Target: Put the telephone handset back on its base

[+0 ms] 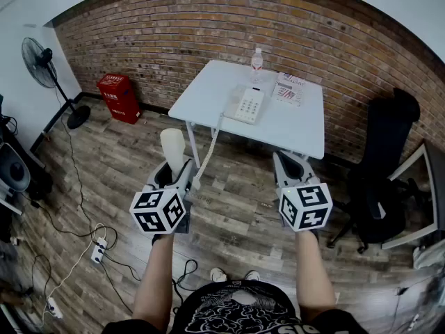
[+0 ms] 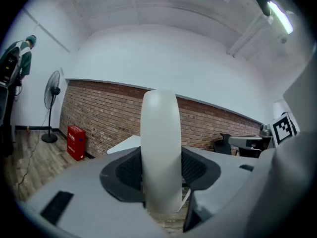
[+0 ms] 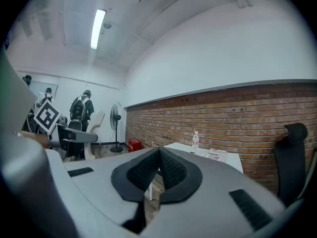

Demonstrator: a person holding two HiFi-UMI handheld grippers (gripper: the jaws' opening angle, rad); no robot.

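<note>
head view: gripping the white telephone handset in the left gripper, on the near left over the wooden floor, standing it upright so it sticks out past the jaws. trailing a coiled cord from there up to the telephone base, sitting far off on the white table, well apart from the handset. holding the right gripper level on the near right.

left gripper view: pressing both pads against the handset's sides, upright and centred between the jaws.

right gripper view: resting jaws together, gripping nothing, pointing toward the far table and a bottle.
</note>
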